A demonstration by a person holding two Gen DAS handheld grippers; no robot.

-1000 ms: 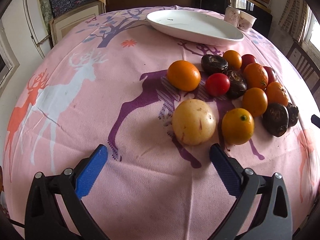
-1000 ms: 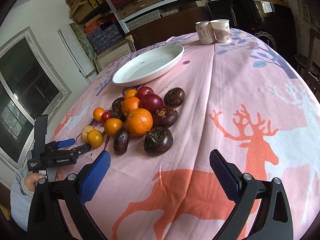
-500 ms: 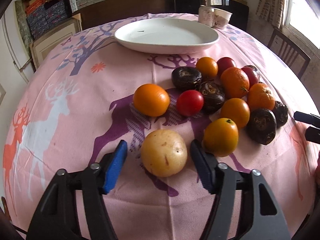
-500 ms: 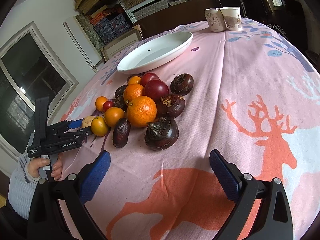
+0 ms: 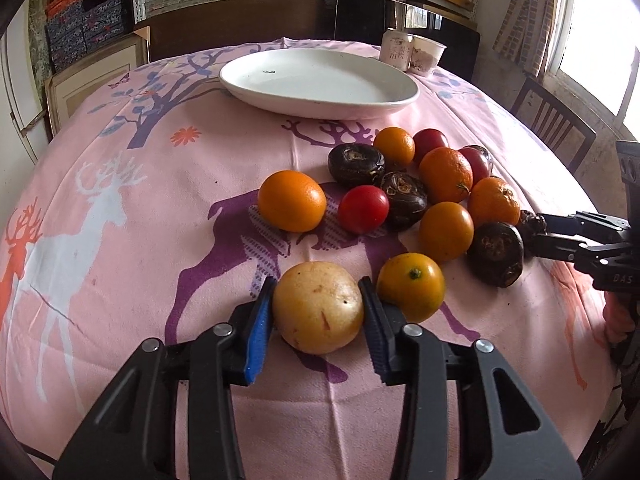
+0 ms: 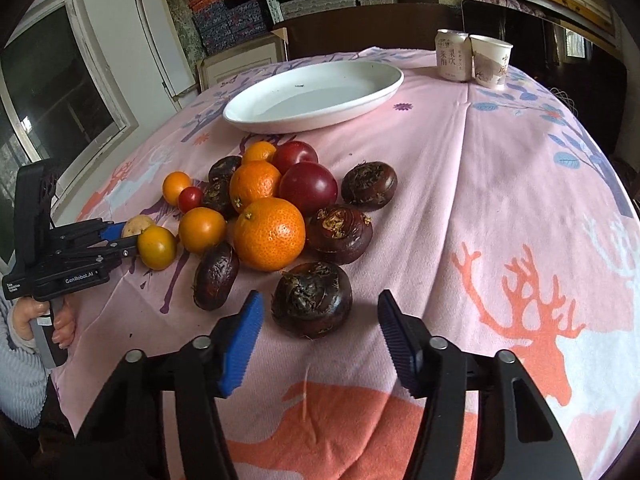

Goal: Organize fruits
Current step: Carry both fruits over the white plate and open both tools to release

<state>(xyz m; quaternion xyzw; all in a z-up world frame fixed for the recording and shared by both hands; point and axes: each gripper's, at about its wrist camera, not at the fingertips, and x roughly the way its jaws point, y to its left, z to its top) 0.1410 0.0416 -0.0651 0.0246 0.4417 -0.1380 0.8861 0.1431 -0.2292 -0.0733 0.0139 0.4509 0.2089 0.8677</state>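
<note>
Closing on the yellow fruit (image 5: 318, 307), the left gripper (image 5: 316, 320) has both pads touching its sides, low on the desk (image 5: 120, 240) with bare pink cloth open to its left. An orange tomato (image 5: 411, 286) sits just beside the right pad. The right gripper (image 6: 320, 330) is closing too, a dark chestnut (image 6: 312, 300) between its jaws but not yet pinched; open cloth lies to its right. The fruit pile (image 6: 268, 200) clusters mid-desk, apart from the empty white plate (image 6: 372, 98) behind it. A can (image 6: 453, 55) and cup (image 6: 490, 60) stand near the far edge. Shelves of boxes line the wall.
</note>
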